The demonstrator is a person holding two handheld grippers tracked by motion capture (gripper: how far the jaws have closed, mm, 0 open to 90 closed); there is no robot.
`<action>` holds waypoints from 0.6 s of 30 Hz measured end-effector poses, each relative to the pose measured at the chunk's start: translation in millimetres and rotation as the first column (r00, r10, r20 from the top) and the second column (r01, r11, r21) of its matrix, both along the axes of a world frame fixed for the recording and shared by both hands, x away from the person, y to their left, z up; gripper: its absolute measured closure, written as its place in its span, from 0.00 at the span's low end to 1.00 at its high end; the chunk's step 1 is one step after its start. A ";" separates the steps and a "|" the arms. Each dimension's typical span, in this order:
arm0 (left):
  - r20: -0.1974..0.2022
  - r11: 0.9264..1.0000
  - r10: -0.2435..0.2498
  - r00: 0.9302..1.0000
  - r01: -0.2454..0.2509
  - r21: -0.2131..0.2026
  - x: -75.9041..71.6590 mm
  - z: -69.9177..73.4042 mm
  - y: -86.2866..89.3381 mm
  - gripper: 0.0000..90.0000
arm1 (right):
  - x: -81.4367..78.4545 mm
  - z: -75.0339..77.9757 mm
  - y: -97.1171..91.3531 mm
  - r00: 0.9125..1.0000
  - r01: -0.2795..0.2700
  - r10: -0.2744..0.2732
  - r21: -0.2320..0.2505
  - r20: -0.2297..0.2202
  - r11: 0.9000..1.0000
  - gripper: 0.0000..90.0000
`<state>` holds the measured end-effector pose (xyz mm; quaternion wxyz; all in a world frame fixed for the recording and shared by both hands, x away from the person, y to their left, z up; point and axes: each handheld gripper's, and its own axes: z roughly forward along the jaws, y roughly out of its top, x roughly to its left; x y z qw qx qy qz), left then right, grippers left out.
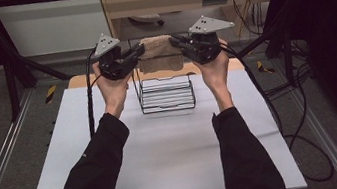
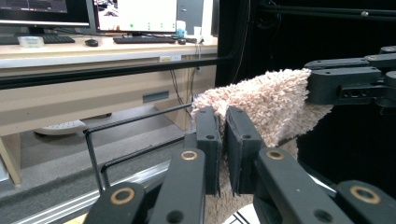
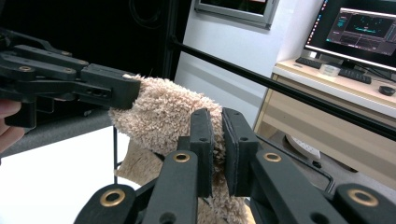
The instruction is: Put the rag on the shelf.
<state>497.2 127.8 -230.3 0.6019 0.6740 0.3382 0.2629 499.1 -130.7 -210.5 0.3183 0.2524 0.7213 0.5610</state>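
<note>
Both arms reach far so the left gripper (image 1: 136, 54) and right gripper (image 1: 177, 42), 2 tongs pinching the fluffy towel (image 1: 159, 51), stretch it over the wire rack (image 1: 166, 95).

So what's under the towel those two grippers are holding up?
The towel, pinched by the left gripper and right gripper, hangs over the far end of a black wire rack on the white table. The hanging cloth covers whatever part of the rack is behind it.

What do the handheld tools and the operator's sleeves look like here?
Both are black. The left tool and right tool each carry a grey three-cornered plate with dark dots on top and trail a black cable. Up close, the jaws are flat rectangular black pads on linkages with brass-coloured pivot rings. The person wears black long sleeves.
</note>
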 end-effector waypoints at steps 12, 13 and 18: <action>-0.008 1.000 0.012 1.000 -0.012 0.019 2.2 -7.3 -1.9 0.93 | -4.9 -4.2 3.8 1.000 0.006 -0.006 -0.048 0.008 0.999 0.93; -0.006 1.000 0.006 1.000 -0.005 0.022 1.3 -8.2 -1.0 0.93 | -5.2 -4.4 3.8 1.000 0.004 -0.004 -0.051 0.009 0.999 0.93; -0.003 0.999 -0.015 1.000 0.015 0.034 -2.3 -10.6 2.5 0.92 | -10.2 -5.2 4.4 1.000 0.000 0.000 -0.068 -0.002 0.998 0.92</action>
